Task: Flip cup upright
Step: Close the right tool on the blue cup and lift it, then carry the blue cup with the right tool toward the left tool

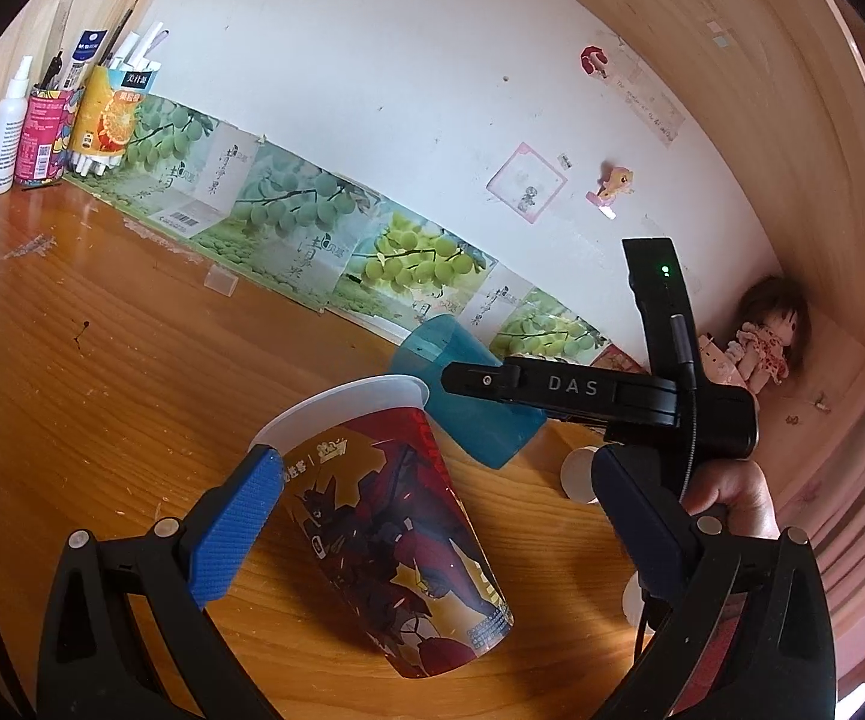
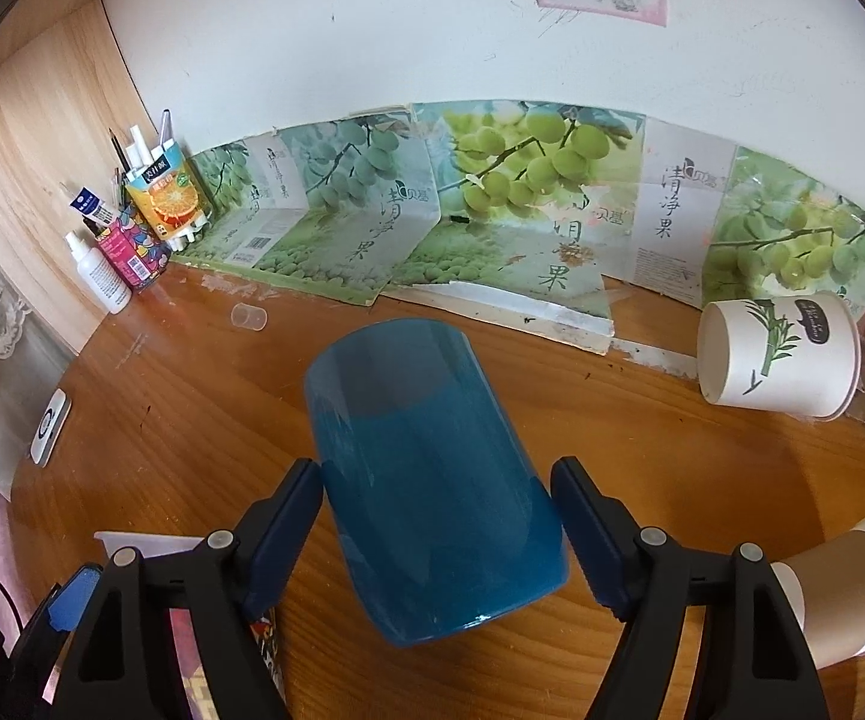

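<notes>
Two cups on their sides, one framed by each gripper, neither yet upright.

Printed cup (image 1: 396,516) lying tilted on the table (image 1: 102,372) at lower centre of the left view, white rim toward upper left; left gripper (image 1: 426,534) spread wide, one blue finger (image 1: 234,528) touching near the rim, the other clear, so nothing clamped. Blue translucent cup (image 2: 432,480) on its side at centre of the right view, between the fingers of the right gripper (image 2: 438,534), left pad at the wall, right pad just apart: straddled for a grasp, seemingly not squeezed. Farther out, a white leaf-printed cup (image 2: 780,354) and a brown paper cup (image 2: 846,588) also lying sideways at right.
</notes>
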`<action>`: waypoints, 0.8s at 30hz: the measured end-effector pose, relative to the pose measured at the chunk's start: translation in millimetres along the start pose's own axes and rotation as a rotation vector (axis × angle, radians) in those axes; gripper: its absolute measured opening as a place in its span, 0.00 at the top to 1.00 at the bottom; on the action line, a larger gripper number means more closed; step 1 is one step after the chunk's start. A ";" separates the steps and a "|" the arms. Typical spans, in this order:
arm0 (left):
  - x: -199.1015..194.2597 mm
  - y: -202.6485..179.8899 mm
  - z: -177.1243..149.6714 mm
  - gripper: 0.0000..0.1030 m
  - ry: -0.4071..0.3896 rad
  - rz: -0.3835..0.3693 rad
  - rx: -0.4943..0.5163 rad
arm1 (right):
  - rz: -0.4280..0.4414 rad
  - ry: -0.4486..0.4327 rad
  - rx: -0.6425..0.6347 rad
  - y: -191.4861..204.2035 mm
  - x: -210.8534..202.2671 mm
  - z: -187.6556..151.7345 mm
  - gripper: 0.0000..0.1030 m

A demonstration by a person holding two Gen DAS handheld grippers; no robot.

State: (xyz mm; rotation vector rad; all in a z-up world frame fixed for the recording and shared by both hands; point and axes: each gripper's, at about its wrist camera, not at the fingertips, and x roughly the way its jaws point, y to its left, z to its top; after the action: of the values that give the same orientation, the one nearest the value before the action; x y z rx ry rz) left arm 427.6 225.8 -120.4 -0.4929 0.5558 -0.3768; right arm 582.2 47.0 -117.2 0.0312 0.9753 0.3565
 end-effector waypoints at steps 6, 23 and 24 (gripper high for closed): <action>-5.4 -1.8 0.8 0.00 -0.018 0.004 0.006 | -0.051 -0.048 0.060 -4.1 -38.1 -29.9 0.24; -76.5 -32.5 -5.4 0.00 -0.045 0.086 0.046 | -0.150 -0.064 0.270 -7.4 -124.5 -156.7 0.30; -80.6 -35.0 -7.0 0.00 -0.041 0.089 0.047 | -0.150 -0.060 0.283 -6.5 -127.3 -163.1 0.30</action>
State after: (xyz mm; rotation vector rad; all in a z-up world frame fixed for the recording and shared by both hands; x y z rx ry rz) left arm 352.9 232.2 -74.1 -0.4288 0.5264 -0.2938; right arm 386.7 -20.2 -108.2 0.2231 0.9563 0.0773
